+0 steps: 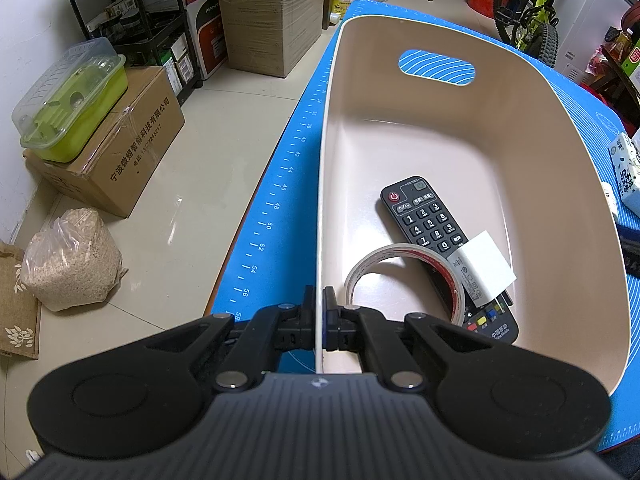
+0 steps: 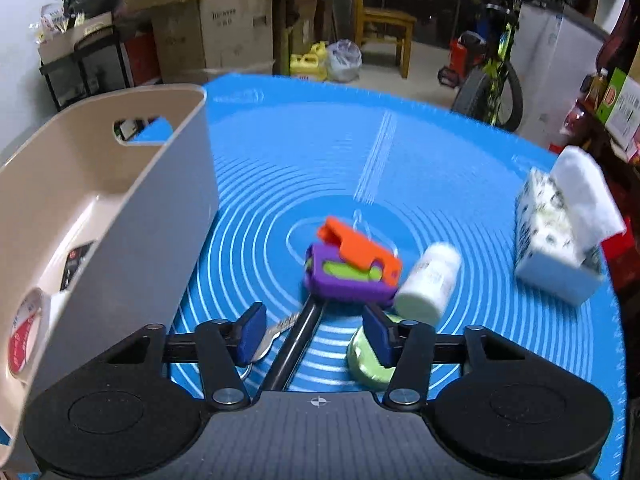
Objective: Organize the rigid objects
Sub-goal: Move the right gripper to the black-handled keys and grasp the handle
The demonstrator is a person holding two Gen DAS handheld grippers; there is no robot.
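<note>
The left gripper (image 1: 319,304) is clamped on the near rim of the beige bin (image 1: 560,152), which already holds 2 items: a remote (image 1: 428,224) and a tape roll (image 1: 400,256). The right gripper (image 2: 314,334) hangs wide open, holding nothing. Ahead of it lie a purple-orange toy (image 2: 352,268) and white bottle (image 2: 428,284); beneath it a key (image 2: 280,330), black rod (image 2: 296,344) and green disc (image 2: 366,360). The crowded pile may hinder clean picks.
</note>
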